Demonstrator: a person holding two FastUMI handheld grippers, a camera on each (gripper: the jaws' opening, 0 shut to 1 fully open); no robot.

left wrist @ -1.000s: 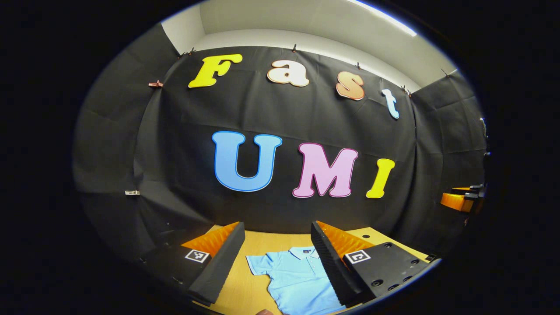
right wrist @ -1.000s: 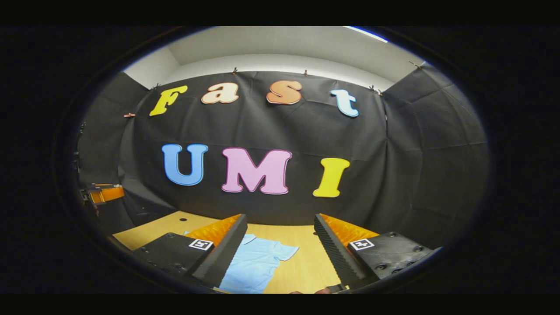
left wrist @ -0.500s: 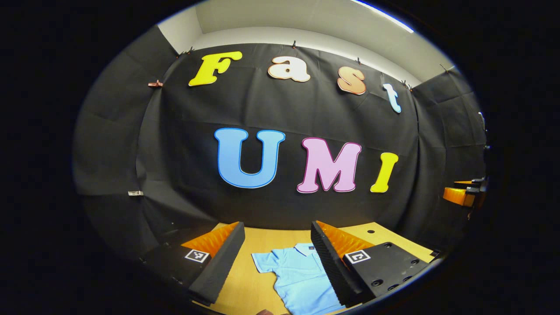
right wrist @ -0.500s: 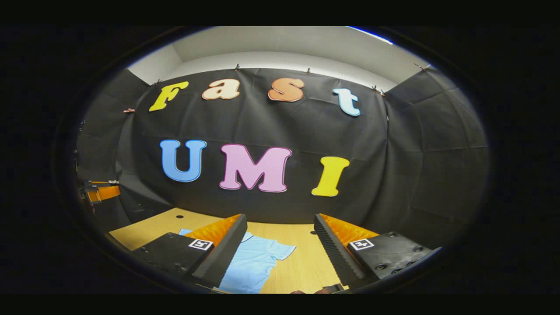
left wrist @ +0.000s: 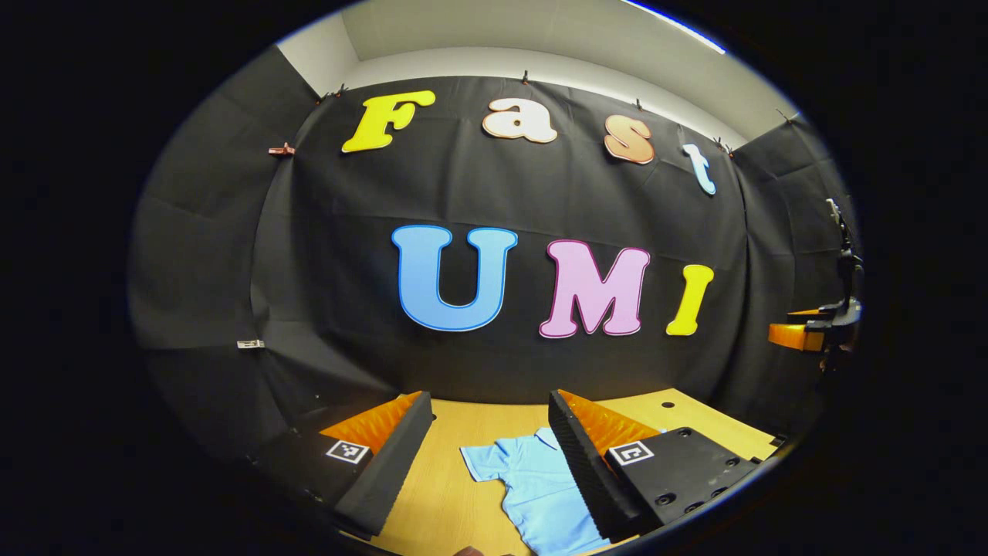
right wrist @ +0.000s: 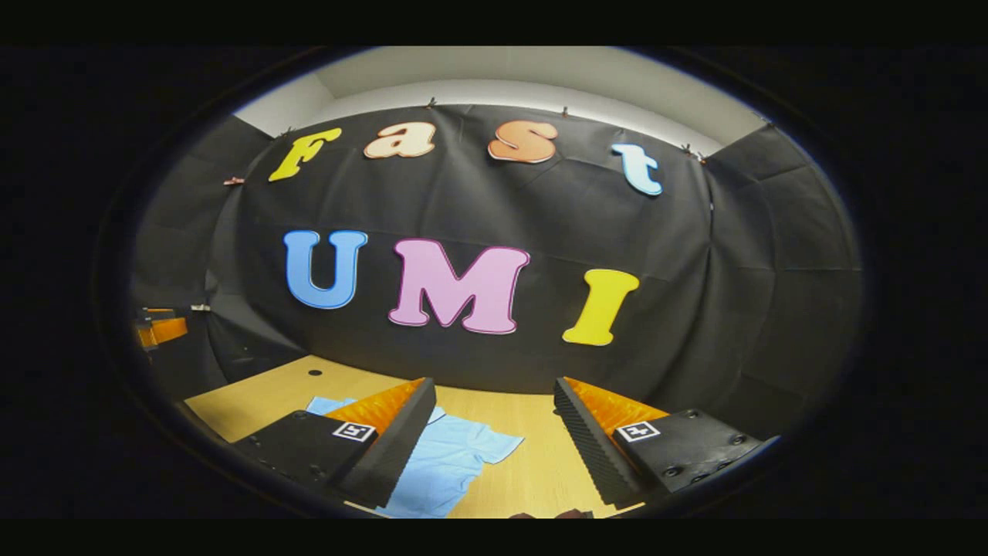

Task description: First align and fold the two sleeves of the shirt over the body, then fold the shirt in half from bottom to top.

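- Wooden bench (left wrist: 455,506) carrying everything, running ahead to the black wall.
- Light blue shirt (left wrist: 532,486) flat on it, collar toward the wall, long axis running front to back, sleeves unfolded.
- Left tool (left wrist: 486,455) spread wide, empty, above shirt's left sleeve.
- Right tool (right wrist: 494,440) likewise gaping, nearest the right sleeve.

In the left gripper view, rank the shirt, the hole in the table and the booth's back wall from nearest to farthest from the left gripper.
From the left gripper, open above the table:
1. Light blue polo shirt, flat on the table, just ahead between the fingers, toward the right one.
2. Hole in the table, farther back on the right.
3. Booth's back wall, behind the table's far edge.
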